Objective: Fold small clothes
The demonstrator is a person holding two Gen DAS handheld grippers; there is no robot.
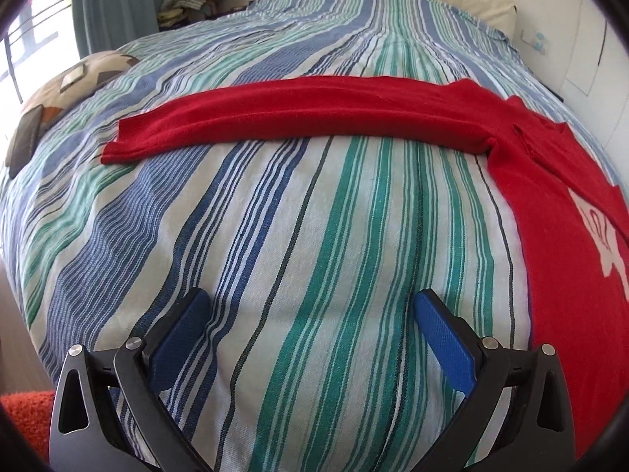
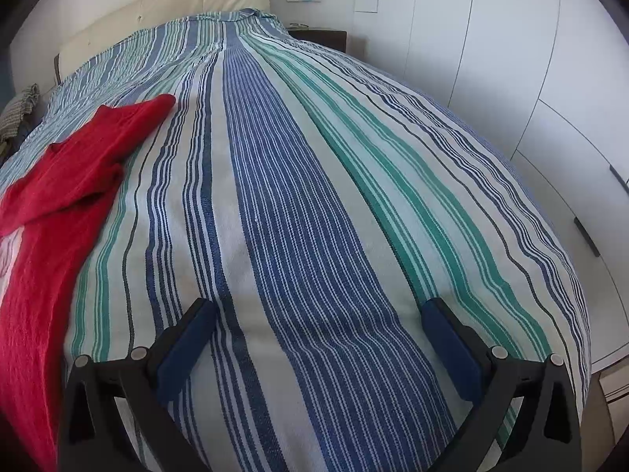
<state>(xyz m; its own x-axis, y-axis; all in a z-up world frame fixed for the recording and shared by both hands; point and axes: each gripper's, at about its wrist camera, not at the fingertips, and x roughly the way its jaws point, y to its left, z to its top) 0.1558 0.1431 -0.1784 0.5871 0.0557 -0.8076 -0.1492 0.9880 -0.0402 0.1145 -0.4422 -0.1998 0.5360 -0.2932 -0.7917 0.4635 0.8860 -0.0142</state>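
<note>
Red knit sweater [image 1: 558, 181] flat on striped woven bedspread [image 1: 314, 236], left gripper [image 1: 310, 306] and right gripper [image 2: 318, 314] released (empty)

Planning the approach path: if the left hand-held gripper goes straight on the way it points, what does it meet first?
Probably the striped bedspread, since the left hand-held gripper sits open, low over it. Beyond that lies the red sweater, its sleeve stretched across the line. Depth is unclear.

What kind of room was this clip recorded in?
Almost certainly a bedroom: a bed under a striped bedspread with a cream padded headboard, white wardrobe doors alongside, and a red sweater spread out on it.
</note>
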